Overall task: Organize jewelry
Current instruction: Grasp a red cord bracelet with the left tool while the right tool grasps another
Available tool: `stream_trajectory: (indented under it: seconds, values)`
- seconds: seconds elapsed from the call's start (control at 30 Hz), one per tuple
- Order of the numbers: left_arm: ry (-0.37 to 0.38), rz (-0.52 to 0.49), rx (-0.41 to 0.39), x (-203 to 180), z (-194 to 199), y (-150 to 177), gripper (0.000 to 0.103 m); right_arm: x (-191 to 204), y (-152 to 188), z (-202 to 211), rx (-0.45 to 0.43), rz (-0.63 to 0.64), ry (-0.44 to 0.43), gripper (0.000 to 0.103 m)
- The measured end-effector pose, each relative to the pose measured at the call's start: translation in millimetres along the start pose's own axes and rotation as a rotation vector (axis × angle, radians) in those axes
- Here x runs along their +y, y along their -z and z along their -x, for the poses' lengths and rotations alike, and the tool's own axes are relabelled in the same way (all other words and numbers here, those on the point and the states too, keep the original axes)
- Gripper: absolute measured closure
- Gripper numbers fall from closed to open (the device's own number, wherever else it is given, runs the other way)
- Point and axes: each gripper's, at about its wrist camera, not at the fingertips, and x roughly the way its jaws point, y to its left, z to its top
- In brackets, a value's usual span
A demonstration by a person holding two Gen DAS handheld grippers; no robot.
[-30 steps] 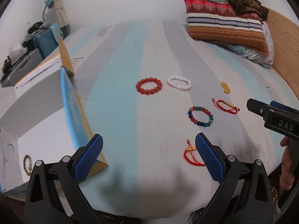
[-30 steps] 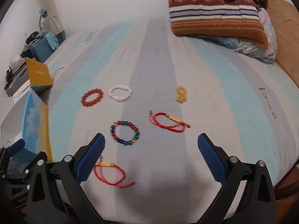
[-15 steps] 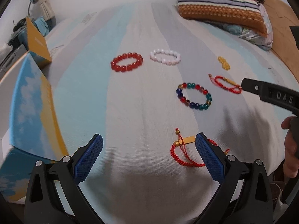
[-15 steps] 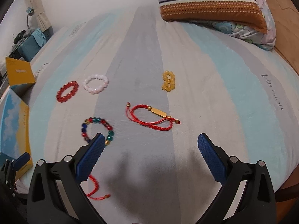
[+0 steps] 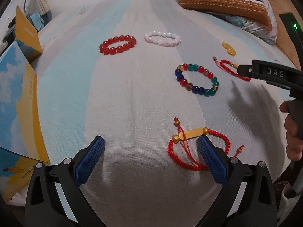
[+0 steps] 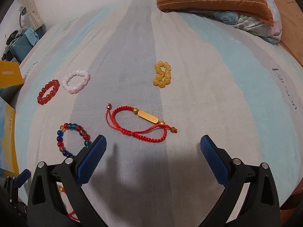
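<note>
Bracelets loom nearer now — both my grippers have dropped, jaws spread wide and empty; left gripper [image 5: 149,147] straddles one red cord bracelet [image 5: 197,147], right gripper [image 6: 153,147] nears the other red cord bracelet [image 6: 140,123].

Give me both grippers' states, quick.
Left gripper: open, empty, above a red cord bracelet.
Right gripper: open, empty, near another red cord bracelet.
</note>
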Motion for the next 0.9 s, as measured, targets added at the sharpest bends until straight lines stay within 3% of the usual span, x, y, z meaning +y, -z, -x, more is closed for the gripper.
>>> stream_trajectory:
  seconds: [0.17, 0.3, 0.47, 0.9]
  values:
    - [-0.005, -0.003, -0.005, 0, -2, 2, 0.008, 4, -3, -8, -0.001, 0.025, 0.01, 0.008]
    - [-0.015, -0.022, -0.021, -4, -2, 5, 0.015, 7, -6, -17, 0.005, 0.036, 0.034, 0.008]
    - [-0.011, -0.011, -0.027, 0, 2, 7, 0.035, 12, -7, -31, 0.037, 0.05, 0.06, 0.021]
    - [-0.017, -0.045, -0.04, 1, 9, 11, 0.066, 26, -8, -31, 0.017, 0.091, 0.061, 0.063]
